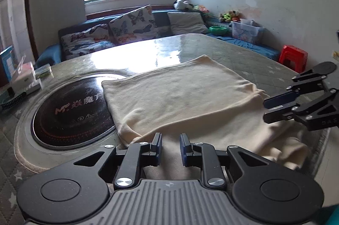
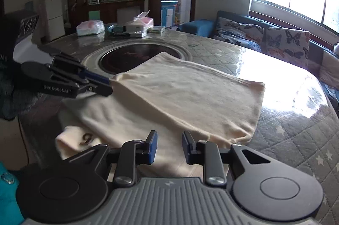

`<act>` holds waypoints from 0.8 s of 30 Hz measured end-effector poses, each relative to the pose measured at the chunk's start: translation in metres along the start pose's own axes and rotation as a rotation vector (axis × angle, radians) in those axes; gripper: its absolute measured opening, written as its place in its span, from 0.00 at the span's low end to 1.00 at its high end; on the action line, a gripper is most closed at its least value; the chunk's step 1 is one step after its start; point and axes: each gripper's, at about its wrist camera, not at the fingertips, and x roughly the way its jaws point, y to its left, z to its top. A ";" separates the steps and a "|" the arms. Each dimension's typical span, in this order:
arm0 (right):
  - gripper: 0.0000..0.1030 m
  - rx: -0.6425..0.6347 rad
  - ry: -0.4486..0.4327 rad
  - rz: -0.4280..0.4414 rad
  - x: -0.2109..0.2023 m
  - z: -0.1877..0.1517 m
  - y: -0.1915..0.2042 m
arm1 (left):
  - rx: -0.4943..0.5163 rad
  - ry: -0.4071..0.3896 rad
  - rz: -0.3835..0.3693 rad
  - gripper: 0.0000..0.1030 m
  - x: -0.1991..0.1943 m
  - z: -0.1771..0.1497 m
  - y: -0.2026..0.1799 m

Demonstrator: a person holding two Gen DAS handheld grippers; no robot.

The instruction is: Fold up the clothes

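Observation:
A cream garment (image 1: 180, 95) lies folded on the round table, its near part bunched at the table's edge; it also shows in the right wrist view (image 2: 186, 97). My left gripper (image 1: 170, 147) is open, its jaws apart just above the garment's near left edge. It also shows from the side in the right wrist view (image 2: 107, 85), at the garment's left corner. My right gripper (image 2: 169, 147) is open over the near right part of the garment. It shows in the left wrist view (image 1: 266, 109) at the right edge of the cloth.
A round black induction hob (image 1: 72, 110) is set into the quilt-covered table (image 1: 243, 49), partly under the garment. Boxes and tissue packs (image 2: 135, 24) stand at the table's far side. A sofa with butterfly cushions (image 1: 131, 28) and a red stool (image 1: 293, 56) lie beyond.

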 end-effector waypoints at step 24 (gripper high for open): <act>0.43 -0.122 0.021 -0.063 -0.035 -0.018 0.012 | 0.448 -0.032 -0.072 0.38 -0.029 -0.047 -0.072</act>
